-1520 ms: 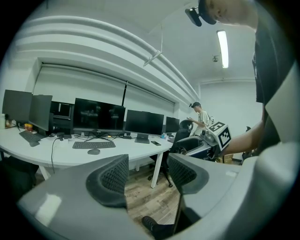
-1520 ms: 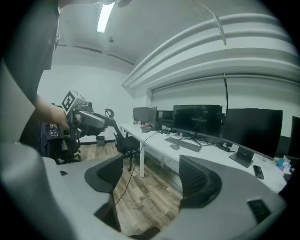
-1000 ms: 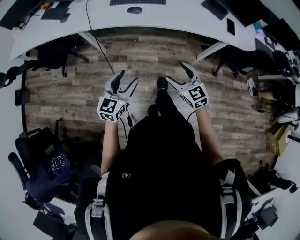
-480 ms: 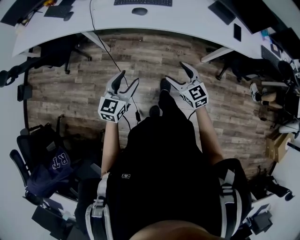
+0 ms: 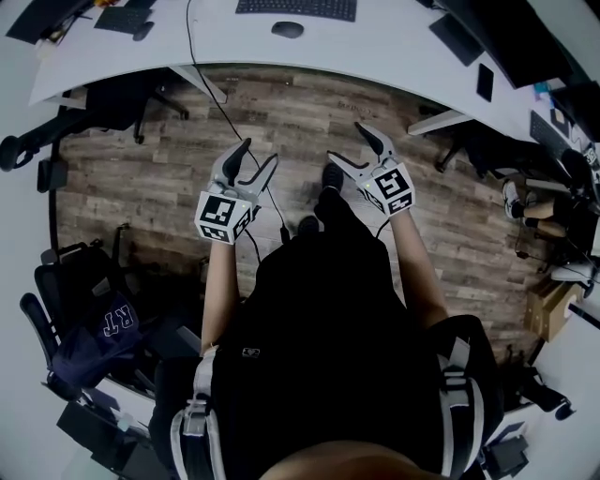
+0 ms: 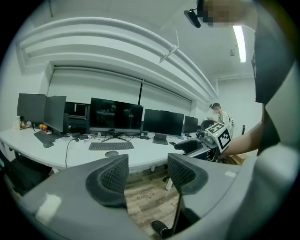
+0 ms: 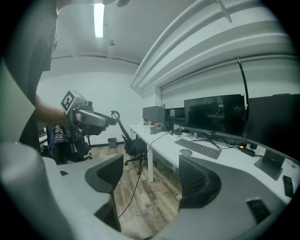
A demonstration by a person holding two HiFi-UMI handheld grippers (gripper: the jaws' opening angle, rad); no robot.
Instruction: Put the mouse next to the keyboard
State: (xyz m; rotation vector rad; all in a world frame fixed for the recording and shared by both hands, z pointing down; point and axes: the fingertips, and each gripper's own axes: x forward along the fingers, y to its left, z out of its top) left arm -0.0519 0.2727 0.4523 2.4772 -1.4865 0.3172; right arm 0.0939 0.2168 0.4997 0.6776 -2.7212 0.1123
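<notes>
A dark mouse lies on the long white desk, just in front of a black keyboard. Both also show far off in the left gripper view, mouse and keyboard, and in the right gripper view, mouse and keyboard. My left gripper and right gripper hang over the wooden floor well short of the desk, both open and empty. The same open jaws appear for the left gripper and the right gripper.
Monitors line the desk's far side. A cable drops from the desk to the floor near the left gripper. Office chairs stand at the left, a bag on a chair behind. Another person stands far right.
The desk, mouse and keyboard have slid lower in the head view as the person steps toward them. Both grippers stay open and keep their pose.
</notes>
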